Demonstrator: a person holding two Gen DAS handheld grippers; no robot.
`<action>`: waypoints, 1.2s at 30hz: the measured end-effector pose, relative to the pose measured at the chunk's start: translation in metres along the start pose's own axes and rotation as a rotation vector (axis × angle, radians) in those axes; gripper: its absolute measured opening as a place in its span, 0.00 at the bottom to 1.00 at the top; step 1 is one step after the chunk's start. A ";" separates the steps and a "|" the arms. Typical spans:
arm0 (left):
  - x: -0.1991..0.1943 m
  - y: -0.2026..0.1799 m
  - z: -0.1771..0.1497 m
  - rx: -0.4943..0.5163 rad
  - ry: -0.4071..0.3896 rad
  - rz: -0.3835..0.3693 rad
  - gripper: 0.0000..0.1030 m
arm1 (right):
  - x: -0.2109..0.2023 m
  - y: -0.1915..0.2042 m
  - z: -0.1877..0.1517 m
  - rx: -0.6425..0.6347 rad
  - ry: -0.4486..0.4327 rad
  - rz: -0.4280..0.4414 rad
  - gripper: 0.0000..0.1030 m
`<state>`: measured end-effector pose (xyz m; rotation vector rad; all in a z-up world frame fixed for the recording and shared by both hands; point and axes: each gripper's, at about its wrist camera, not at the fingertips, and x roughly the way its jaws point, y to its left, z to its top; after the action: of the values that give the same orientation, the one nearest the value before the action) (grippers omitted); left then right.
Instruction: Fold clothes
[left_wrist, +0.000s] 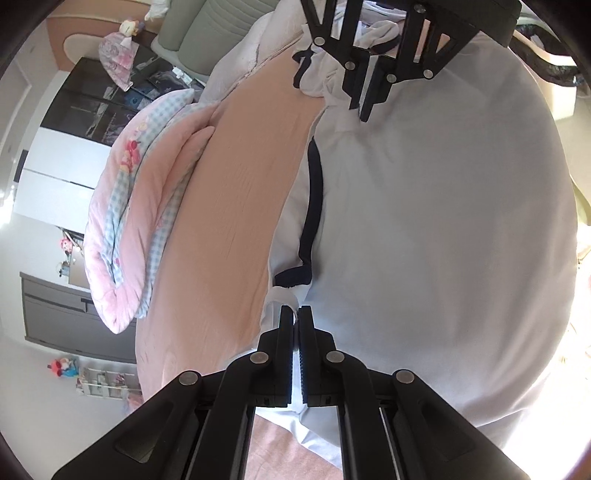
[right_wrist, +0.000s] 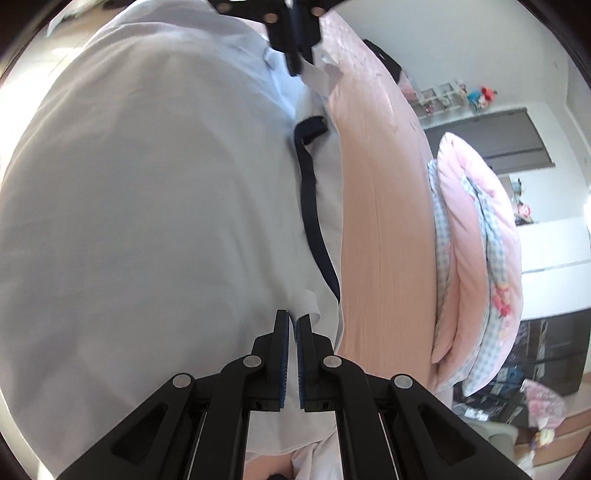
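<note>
A white garment (left_wrist: 436, 206) with a dark navy trim strip (left_wrist: 314, 199) is stretched out over a pink bed. My left gripper (left_wrist: 296, 314) is shut on one end of the garment's edge. The right gripper (left_wrist: 364, 107) shows at the top of this view, shut on the far end. In the right wrist view the same garment (right_wrist: 147, 206) and navy trim (right_wrist: 310, 199) fill the left side. My right gripper (right_wrist: 292, 318) is shut on the garment's edge, and the left gripper (right_wrist: 297, 62) shows at the top, gripping the opposite end.
A pink bed sheet (left_wrist: 229, 221) lies beside the garment. A folded pink and blue checked quilt (left_wrist: 140, 206) sits on the bed's far side, also in the right wrist view (right_wrist: 476, 258). A dark cabinet (left_wrist: 96, 107), grey drawers (left_wrist: 59, 314) and toys stand by the wall.
</note>
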<state>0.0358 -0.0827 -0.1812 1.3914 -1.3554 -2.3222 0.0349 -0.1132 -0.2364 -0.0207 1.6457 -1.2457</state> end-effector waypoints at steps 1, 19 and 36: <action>0.000 -0.003 0.000 0.031 0.003 0.002 0.03 | -0.003 0.005 0.001 -0.038 -0.005 -0.002 0.01; -0.010 -0.068 -0.063 0.780 -0.173 0.302 0.04 | 0.006 0.032 -0.004 -0.205 0.027 -0.019 0.01; 0.000 -0.042 -0.032 0.459 0.052 0.131 0.13 | 0.005 0.030 0.001 -0.184 0.067 -0.056 0.29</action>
<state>0.0735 -0.0780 -0.2175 1.4012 -1.9843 -1.9537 0.0488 -0.1034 -0.2611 -0.1401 1.8246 -1.1437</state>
